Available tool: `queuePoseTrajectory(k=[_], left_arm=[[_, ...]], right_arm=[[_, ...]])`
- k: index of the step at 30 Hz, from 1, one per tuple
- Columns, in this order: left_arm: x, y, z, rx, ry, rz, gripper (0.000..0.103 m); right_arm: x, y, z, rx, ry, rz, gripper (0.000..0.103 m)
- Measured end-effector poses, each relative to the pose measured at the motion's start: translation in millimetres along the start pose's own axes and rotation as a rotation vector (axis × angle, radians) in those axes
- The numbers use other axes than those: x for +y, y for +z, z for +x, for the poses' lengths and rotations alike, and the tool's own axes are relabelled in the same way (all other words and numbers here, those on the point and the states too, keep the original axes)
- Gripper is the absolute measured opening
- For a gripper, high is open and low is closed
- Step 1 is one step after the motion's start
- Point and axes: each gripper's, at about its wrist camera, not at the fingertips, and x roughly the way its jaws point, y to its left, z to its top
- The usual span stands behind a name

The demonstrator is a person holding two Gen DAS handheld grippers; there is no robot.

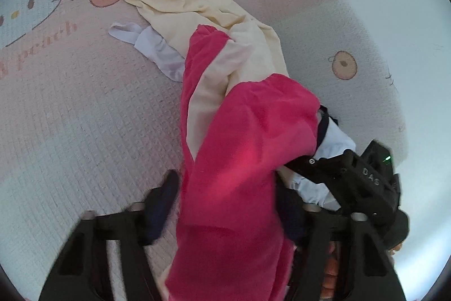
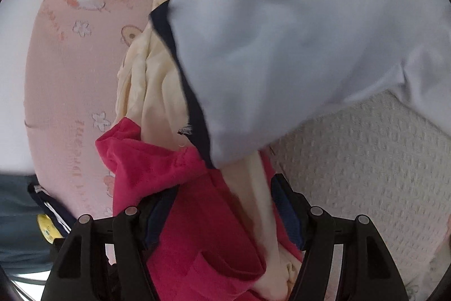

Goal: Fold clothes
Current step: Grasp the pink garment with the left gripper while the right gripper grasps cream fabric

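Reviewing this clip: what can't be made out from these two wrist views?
- Left gripper: the pink garment covers the gap between its fingers, so the grip itself is hidden in the left wrist view.
- Right gripper: the same in its own view, under pink and cream garment fabric.
- Pale blue garment: fills the right view's top, cut off by the edge; its type is unclear.
- White garment: partly under the cream one.

bed (image 1: 84,109): pink cartoon-cat cover | on it: cream garment (image 1: 180,2), white garment (image 1: 157,50), pink garment's (image 1: 242,131) far end
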Motion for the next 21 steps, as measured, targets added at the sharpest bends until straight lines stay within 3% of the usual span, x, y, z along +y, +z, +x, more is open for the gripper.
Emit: queuePoseTrajectory(k=[3,7,11,15,21], left_arm=[[2.7,-2.4,1.1,-0.001,-0.02,-0.011,0.038],[3.6,-6.8,-0.6,-0.009,-0.025,-0.016,0.027],[4.2,-8.6,-0.9,0.004,-0.016,-0.015,0.026],[5.8,-13.3,-0.8,0.005,-0.014,-0.023,0.024],[9.7,-22.1,-16.3,0.0,-0.051,-0.054,0.023]], right_arm=[[16.2,-0.5,-1.8,-0.05,-0.081,-0.133,0.068],[15.2,-1.1,12.6,0.0,-0.026,-0.11,0.056],[15.5,2.3,21.9,0.021,-0.019,-0.114,0.049],[20.1,2.2,26.7,0.028,-0.028,-0.145,0.034],[41.3,-5.9,18.5,0.026,-0.023,-0.26,0.033]])
